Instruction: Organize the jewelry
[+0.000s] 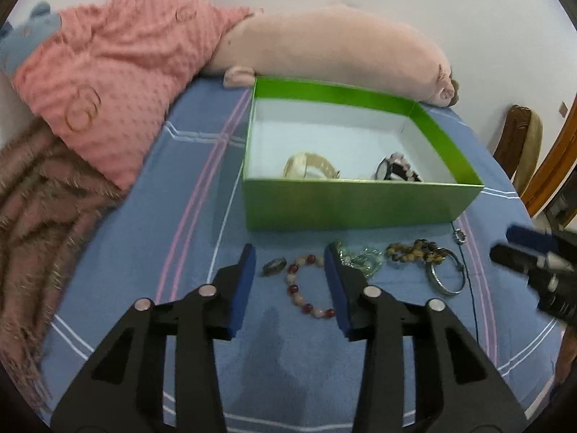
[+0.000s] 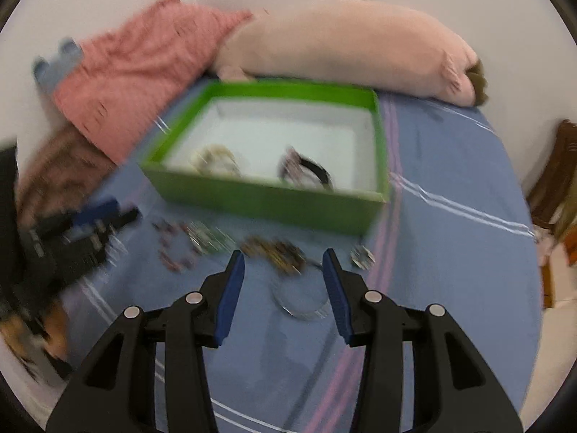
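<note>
Picking up the bead bracelet [image 1: 307, 286] looks like the step in hand: the left claw [image 1: 290, 254] hangs low over the bed [image 1: 151, 223], jaws wide and empty, with the red and pale beads lying flat between its blue pads. To do it well, I would lower straight down and close across one side of the loop, not the whole ring, keeping clear of the small dark stone [image 1: 274, 266] just to its left and the green tangle [image 1: 364, 259] touching the right pad. Then lift high enough to clear the near wall of the green box [image 1: 360, 202], where two pieces already lie.

The right claw [image 2: 283, 257], also wide and empty, points forward over the silver bangle [image 2: 301, 303] and brown bead string [image 2: 276, 250]; its view is blurred.
</note>
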{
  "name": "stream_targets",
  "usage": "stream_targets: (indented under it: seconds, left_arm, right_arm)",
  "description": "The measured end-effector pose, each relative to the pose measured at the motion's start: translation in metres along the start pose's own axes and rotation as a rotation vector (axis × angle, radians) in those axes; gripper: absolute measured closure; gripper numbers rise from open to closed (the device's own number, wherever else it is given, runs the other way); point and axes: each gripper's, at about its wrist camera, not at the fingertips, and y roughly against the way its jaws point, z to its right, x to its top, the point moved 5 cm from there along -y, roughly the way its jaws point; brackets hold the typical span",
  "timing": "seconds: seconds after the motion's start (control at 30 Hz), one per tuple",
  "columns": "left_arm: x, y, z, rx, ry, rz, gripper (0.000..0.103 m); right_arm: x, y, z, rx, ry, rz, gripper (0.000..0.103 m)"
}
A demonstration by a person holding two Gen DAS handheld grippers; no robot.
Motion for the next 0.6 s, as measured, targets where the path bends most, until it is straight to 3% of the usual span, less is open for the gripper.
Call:
stream_targets:
  seconds: [0.1, 0.6]
  left_arm:
    - [-0.003, -0.005, -0.002, -0.009, 0.015, -0.009, 0.064]
    - [-0.012, -0.011, 0.007, 0.016, -0.033, -0.018, 0.061]
  right_arm:
    - [-0.012, -0.014, 0.002, -0.035, 0.016, -0.035, 0.058]
    - [-0.019, -0.063, -0.018, -0.054, 0.058, -0.105, 0.058]
